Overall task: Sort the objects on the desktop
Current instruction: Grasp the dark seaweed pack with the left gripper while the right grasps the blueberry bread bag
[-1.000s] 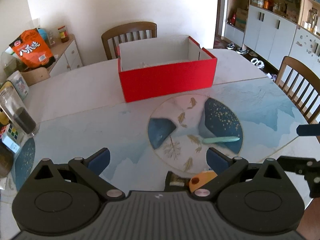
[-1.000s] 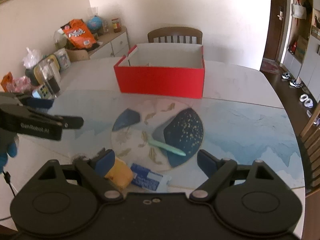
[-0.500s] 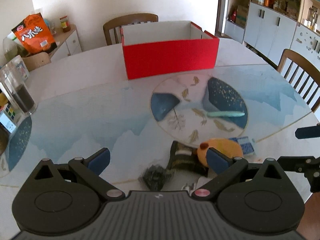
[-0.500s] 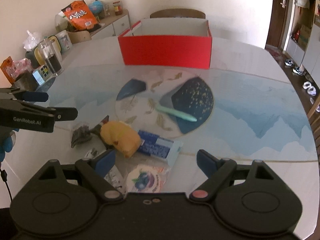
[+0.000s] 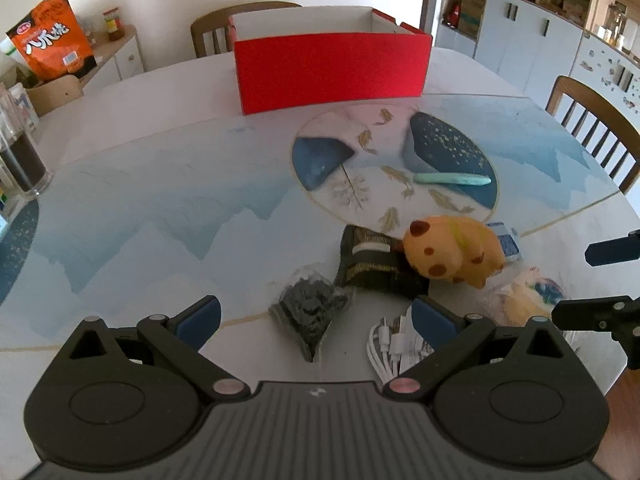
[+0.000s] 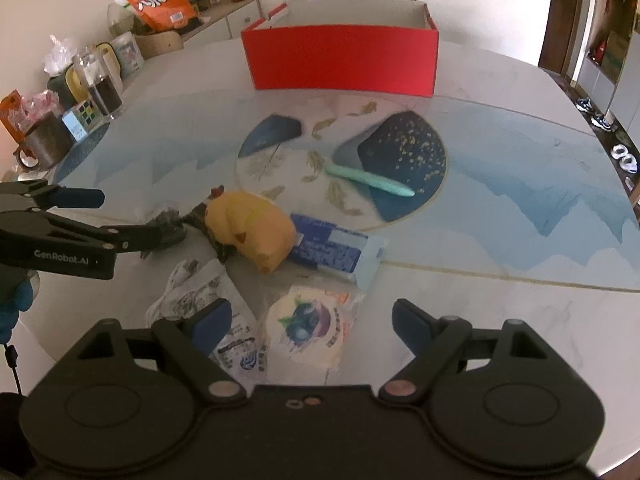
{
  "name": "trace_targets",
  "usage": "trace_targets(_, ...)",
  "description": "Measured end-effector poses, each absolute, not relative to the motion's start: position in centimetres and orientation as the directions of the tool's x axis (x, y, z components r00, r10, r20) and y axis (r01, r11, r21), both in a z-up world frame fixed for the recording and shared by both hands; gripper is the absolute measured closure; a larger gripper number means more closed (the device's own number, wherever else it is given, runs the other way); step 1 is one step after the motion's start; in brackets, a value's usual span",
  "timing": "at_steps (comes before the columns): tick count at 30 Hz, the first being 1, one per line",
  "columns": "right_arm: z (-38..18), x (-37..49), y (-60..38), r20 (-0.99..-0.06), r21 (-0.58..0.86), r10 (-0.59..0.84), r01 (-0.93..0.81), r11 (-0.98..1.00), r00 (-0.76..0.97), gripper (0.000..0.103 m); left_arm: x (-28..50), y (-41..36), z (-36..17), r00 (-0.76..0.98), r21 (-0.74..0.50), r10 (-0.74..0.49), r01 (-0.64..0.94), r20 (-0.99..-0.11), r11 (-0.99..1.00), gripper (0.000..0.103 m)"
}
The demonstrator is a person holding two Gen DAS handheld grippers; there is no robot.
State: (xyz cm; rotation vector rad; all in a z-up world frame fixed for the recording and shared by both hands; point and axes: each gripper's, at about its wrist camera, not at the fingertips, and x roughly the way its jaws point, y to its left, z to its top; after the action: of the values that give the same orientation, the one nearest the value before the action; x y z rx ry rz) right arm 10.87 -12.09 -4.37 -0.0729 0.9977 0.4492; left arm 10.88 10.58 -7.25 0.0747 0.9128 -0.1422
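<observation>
A red box point(image 5: 330, 70) point(image 6: 344, 58) stands open at the far side of the table. A cluster lies near the front edge: a yellow plush toy point(image 5: 452, 250) point(image 6: 250, 230), a dark packet point(image 5: 374, 262), a clear bag of dark bits point(image 5: 310, 312), a white cable point(image 5: 390, 346), a blue-and-white packet point(image 6: 334, 248), a round blueberry-print packet point(image 6: 308, 326) and a white sachet point(image 6: 216, 296). A teal pen point(image 5: 452, 179) point(image 6: 368, 178) lies on the round mat. My left gripper point(image 5: 316, 316) is open above the bag. My right gripper point(image 6: 312, 320) is open above the blueberry packet.
Jars, a mug point(image 6: 42, 146), a cube puzzle point(image 6: 82, 122) and an orange snack bag point(image 5: 50, 44) crowd the left edge and sideboard. Wooden chairs stand behind the box point(image 5: 212, 32) and at the right point(image 5: 592, 124). The table's front edge is close below both grippers.
Both grippers have pulled back and lowered toward the near edge, so the front cluster of objects has come into view. Both stay open and empty.
</observation>
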Motion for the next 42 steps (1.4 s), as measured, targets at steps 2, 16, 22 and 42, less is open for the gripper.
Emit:
trace_targets(2, -4.6, 10.8, -11.9, -0.827, 0.142, 0.33, -0.399, 0.906, 0.455, 0.015, 10.9, 10.8, -7.6, 0.603, -0.003, -0.098, 0.157, -0.792, 0.988, 0.001)
trace_targets(16, -6.4, 11.1, -11.7, -0.854, 0.132, 0.301, -0.383, 0.914, 0.425, 0.023, 11.5, 11.2, -9.2, 0.597, -0.021, -0.128, 0.183, -0.792, 0.983, 0.014)
trace_targets(22, -7.1, 11.2, -11.5, -0.863, 0.134, 0.298, -0.385, 0.913, 0.407, 0.029, 11.9, 11.4, -9.7, 0.589, -0.023, -0.131, 0.187, -0.797, 0.982, 0.027)
trace_targets(42, -7.0, 11.3, -11.1, -0.865, 0.135, 0.304, -0.4, 0.907, 0.399, 0.052, 12.1, 11.6, -9.9, 0.582, -0.047, -0.146, 0.182, -0.8, 0.982, 0.061)
